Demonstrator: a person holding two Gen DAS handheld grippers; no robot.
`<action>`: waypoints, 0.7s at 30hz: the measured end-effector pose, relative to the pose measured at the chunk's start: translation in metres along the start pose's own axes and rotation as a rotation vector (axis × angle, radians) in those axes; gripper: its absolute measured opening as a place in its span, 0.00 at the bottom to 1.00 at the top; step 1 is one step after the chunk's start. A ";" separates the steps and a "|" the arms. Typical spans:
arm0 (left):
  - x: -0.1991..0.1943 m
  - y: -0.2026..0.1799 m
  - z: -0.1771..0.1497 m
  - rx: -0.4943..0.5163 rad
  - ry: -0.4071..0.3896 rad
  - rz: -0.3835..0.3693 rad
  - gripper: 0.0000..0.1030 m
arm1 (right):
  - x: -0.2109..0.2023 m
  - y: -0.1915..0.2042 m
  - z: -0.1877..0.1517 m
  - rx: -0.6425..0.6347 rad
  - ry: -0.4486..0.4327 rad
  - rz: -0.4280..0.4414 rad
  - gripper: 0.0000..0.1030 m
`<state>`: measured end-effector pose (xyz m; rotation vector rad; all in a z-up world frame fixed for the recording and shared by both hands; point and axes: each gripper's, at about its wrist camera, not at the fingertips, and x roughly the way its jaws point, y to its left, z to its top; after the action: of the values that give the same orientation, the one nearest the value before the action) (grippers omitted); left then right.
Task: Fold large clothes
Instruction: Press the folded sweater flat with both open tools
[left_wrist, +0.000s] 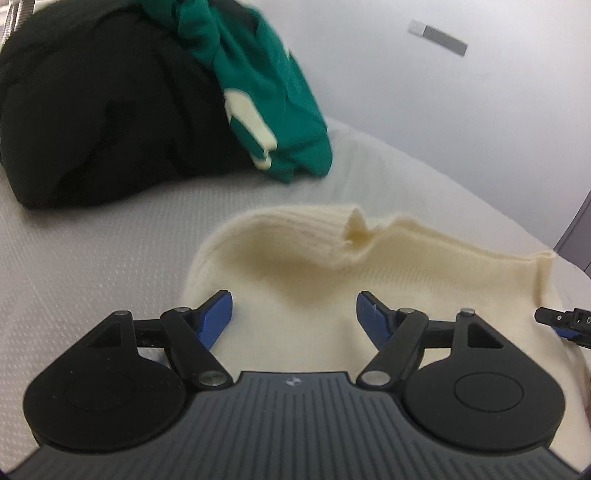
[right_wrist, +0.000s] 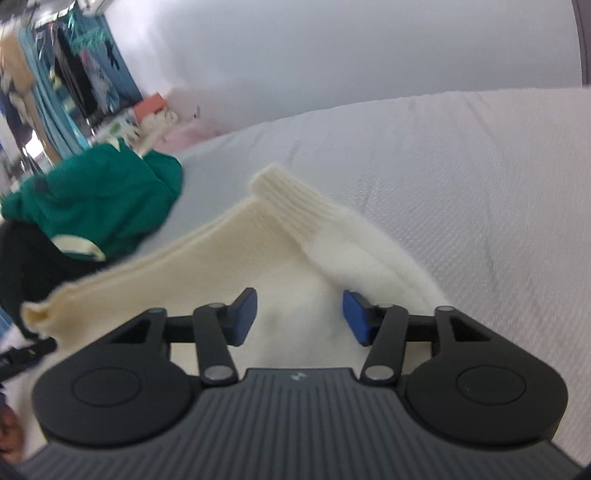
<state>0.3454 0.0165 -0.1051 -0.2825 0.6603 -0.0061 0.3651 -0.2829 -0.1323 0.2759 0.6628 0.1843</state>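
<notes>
Cream sweater (left_wrist: 369, 280) flat on white bed (left_wrist: 92, 258), under both claws. Left gripper (left_wrist: 294, 314) wide apart, empty; right gripper (right_wrist: 300, 317) part open, empty. Next: pinch sleeve cuff (right_wrist: 291, 203) edge only, fold inward, keep hem flat. Green top (left_wrist: 273, 92) & black pile (left_wrist: 103, 110) well apart.

Your sweater (left_wrist: 295, 266) lies flat on the bed (left_wrist: 92, 258), directly under and ahead of both sets of tongs. In your left wrist view, a ribbed cuff (left_wrist: 295, 225) lies along the sweater's far edge. Behind it to the left a pile of clothes (left_wrist: 110, 110) sits on the bed, with a jersey (left_wrist: 273, 103) draped over the pile's right side. In your right wrist view, a sleeve (right_wrist: 332, 229) lies folded across the sweater, its end pointing away from you, and the pile lies far left.
</notes>
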 end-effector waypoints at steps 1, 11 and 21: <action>0.004 0.000 -0.001 0.006 0.016 0.003 0.76 | 0.004 -0.002 -0.003 -0.005 0.009 -0.005 0.51; -0.019 -0.008 -0.004 0.051 -0.006 -0.011 0.76 | -0.007 0.012 -0.008 -0.051 -0.005 -0.017 0.53; -0.090 -0.029 -0.034 0.101 -0.040 -0.066 0.76 | -0.065 0.046 -0.027 -0.151 -0.052 0.028 0.54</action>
<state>0.2557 -0.0114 -0.0688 -0.2061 0.6087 -0.0965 0.2938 -0.2507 -0.1006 0.1447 0.5909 0.2519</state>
